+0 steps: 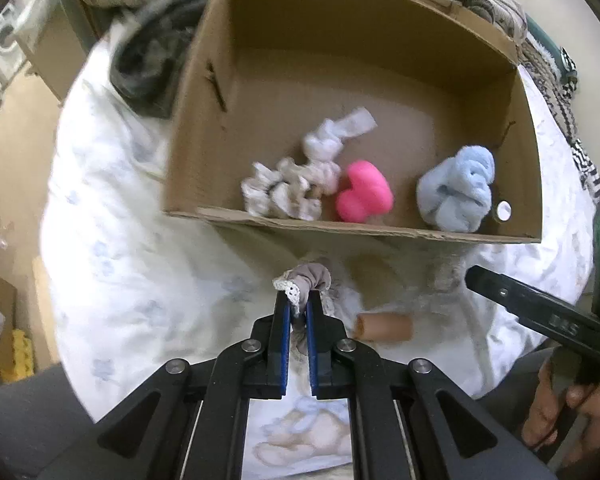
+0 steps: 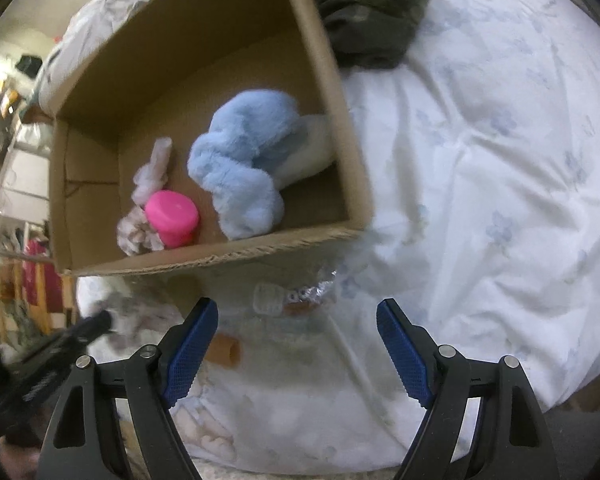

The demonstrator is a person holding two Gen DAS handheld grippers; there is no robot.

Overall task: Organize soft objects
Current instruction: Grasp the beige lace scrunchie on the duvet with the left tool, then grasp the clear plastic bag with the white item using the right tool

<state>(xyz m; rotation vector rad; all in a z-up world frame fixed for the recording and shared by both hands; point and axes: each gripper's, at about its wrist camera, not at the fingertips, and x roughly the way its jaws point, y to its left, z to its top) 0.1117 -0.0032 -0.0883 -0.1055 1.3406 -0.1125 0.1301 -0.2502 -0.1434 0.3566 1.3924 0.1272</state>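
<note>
My left gripper (image 1: 298, 300) has its blue pads pinched on a small grey sock with a lace cuff (image 1: 306, 280), which bunches up past the fingertips at twelve o'clock. The cardboard box (image 1: 204, 128) sits dead ahead at twelve too, its near wall just beyond the sock, so I judge the coming move is a short lift forward over that rim. Already inside, from nine toward three o'clock: a knotted white cloth bundle (image 1: 296, 188), a pink squishy piece (image 1: 364, 192) and a fluffy blue plush (image 1: 456, 192). A small tan tube (image 1: 382, 326) lies on the flowered bedsheet (image 1: 112, 240) at about two o'clock from my left fingers. My right gripper (image 2: 298, 344) is spread wide and empty over the sheet, with the box at eleven o'clock. The left is nearer the drop.
</note>
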